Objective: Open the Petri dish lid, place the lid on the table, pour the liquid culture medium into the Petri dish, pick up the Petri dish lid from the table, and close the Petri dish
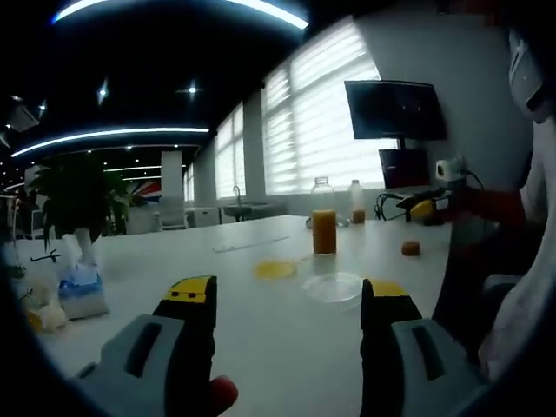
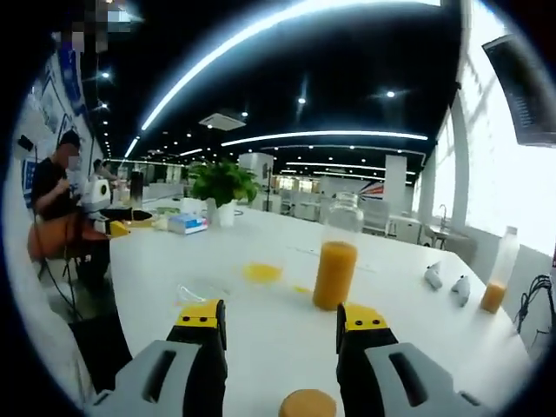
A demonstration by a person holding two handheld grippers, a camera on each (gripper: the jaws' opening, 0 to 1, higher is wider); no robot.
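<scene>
A clear Petri dish lid (image 1: 334, 287) lies flat on the white table (image 1: 261, 347), just ahead of my left gripper (image 1: 291, 295), whose jaws stand wide apart with nothing between them. Beyond the lid sits the dish holding yellow medium (image 1: 276, 269). A glass bottle of orange liquid (image 1: 324, 228) stands upright behind them. In the right gripper view the same bottle (image 2: 335, 261) stands ahead of my open right gripper (image 2: 282, 320), the yellow dish (image 2: 261, 273) lies to its left and the faint clear lid (image 2: 201, 291) sits nearer the table edge.
An orange bottle cap (image 2: 306, 404) lies between the right jaws near the camera. A small orange-filled bottle (image 2: 498, 276) stands far right. A potted plant (image 2: 222, 187) and a tissue pack (image 1: 82, 291) stand on the table. A seated person (image 2: 56, 204) is at the left.
</scene>
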